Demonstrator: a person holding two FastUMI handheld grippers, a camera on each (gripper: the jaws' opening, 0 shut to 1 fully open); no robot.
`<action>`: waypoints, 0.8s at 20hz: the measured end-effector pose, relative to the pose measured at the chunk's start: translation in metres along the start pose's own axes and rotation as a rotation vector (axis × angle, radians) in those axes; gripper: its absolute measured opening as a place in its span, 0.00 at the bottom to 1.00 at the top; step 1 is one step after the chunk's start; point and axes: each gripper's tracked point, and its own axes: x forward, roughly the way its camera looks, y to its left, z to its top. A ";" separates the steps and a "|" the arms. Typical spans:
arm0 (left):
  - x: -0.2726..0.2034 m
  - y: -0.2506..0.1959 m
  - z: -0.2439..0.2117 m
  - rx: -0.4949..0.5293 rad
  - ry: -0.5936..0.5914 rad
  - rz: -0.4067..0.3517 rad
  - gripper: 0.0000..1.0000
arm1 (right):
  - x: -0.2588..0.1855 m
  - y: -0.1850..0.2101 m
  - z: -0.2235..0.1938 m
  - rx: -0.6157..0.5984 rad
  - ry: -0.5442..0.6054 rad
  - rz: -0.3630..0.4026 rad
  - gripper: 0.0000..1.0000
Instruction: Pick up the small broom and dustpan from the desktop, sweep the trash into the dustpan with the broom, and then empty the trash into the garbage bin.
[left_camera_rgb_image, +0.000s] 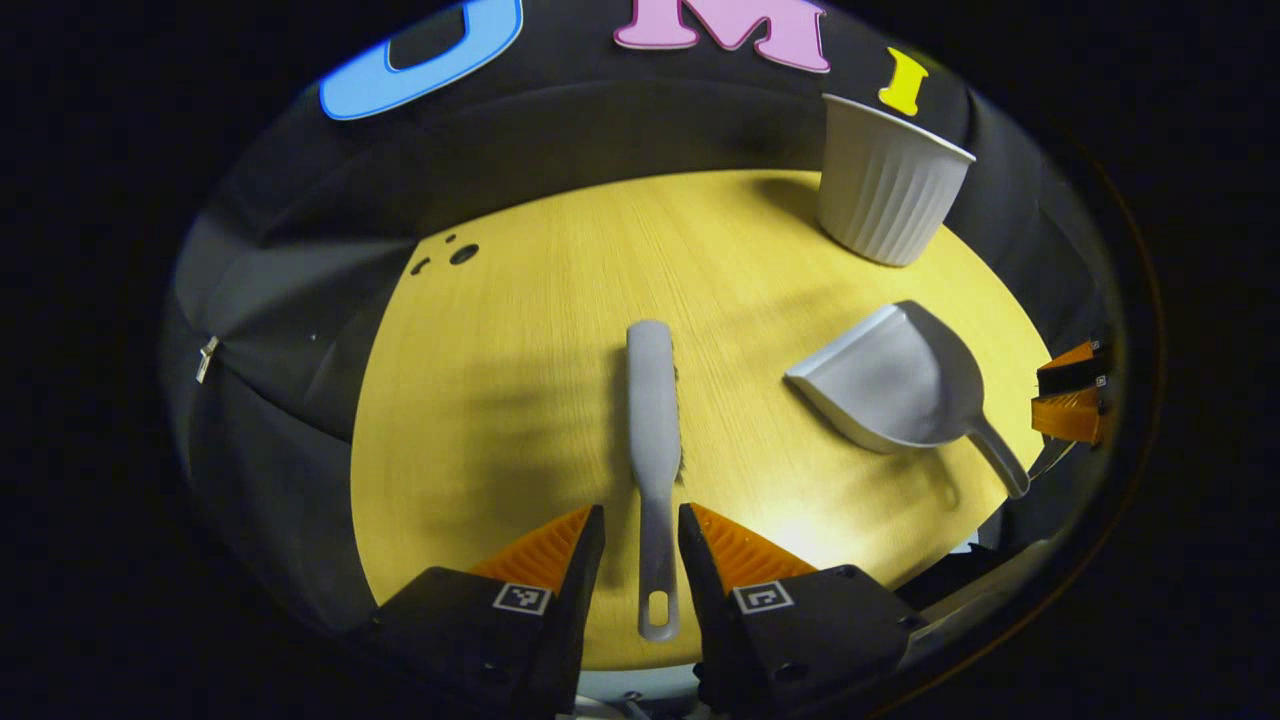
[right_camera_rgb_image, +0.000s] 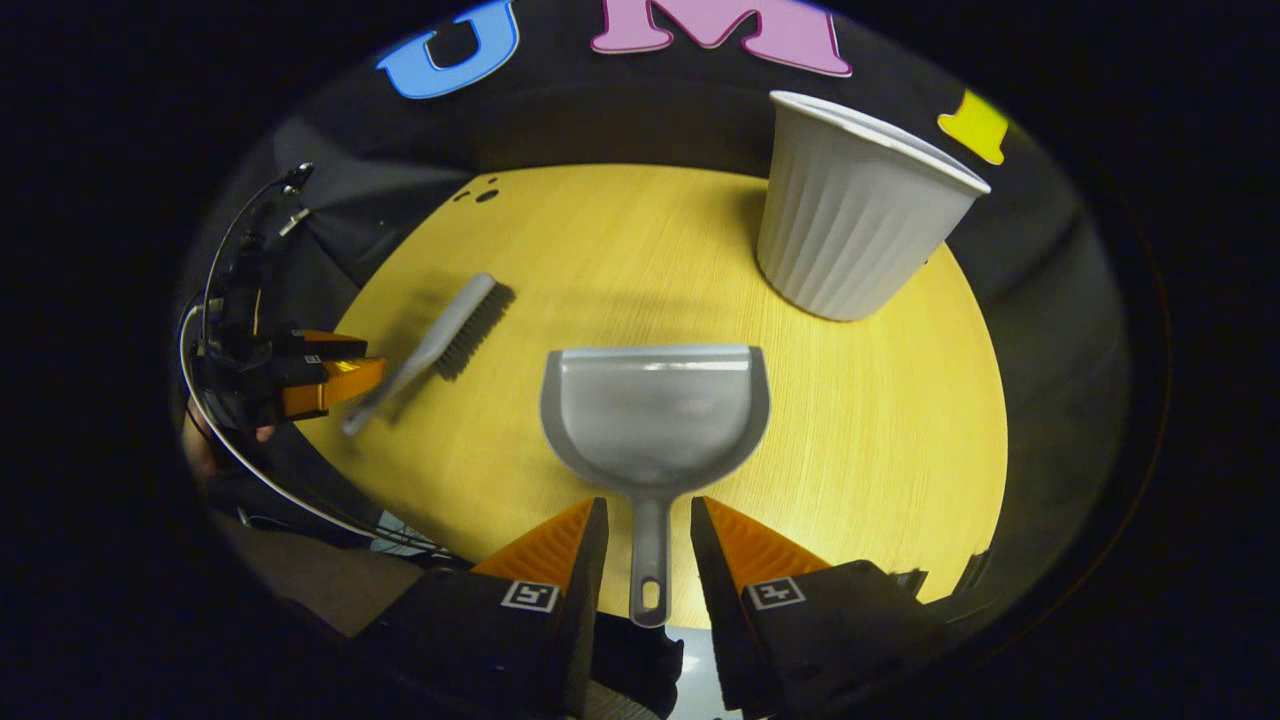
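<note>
Round yellow wood-grain tabletop (left_camera_rgb_image: 520, 400), lit from above, with dark cloth behind. At its far edge, standing upright: white ribbed garbage bin (right_camera_rgb_image: 850, 215), wider at the rim than at the base. Nearer, flat on the wood: grey dustpan (right_camera_rgb_image: 655, 410), mouth toward the far side, pan bare inside, thin handle pointing back toward the right gripper (right_camera_rgb_image: 647, 525). Fingers of that gripper apart, one on each side of the handle, close beside it; contact cannot be told. Off to the dustpan's left and well apart from it: grey small broom (left_camera_rgb_image: 654, 400), lying on its side, dark bristles along one edge, handle with a hanging hole at its near end. Left gripper (left_camera_rgb_image: 642, 530) straddling that handle, fingers spread to either side, narrow gaps visible, not clamped. Near the tabletop's far left rim: a few small dark specks of trash (left_camera_rgb_image: 462, 253), apart from broom, dustpan and bin.
</note>
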 end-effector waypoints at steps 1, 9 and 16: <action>-0.005 0.000 0.012 -0.003 -0.045 -0.004 0.52 | -0.004 0.002 0.011 0.010 -0.044 0.007 0.53; -0.069 -0.009 0.109 -0.038 -0.423 -0.070 0.54 | -0.062 0.006 0.103 -0.012 -0.426 0.009 0.53; -0.139 -0.023 0.171 -0.025 -0.651 -0.109 0.67 | -0.109 0.012 0.160 -0.053 -0.660 -0.041 0.57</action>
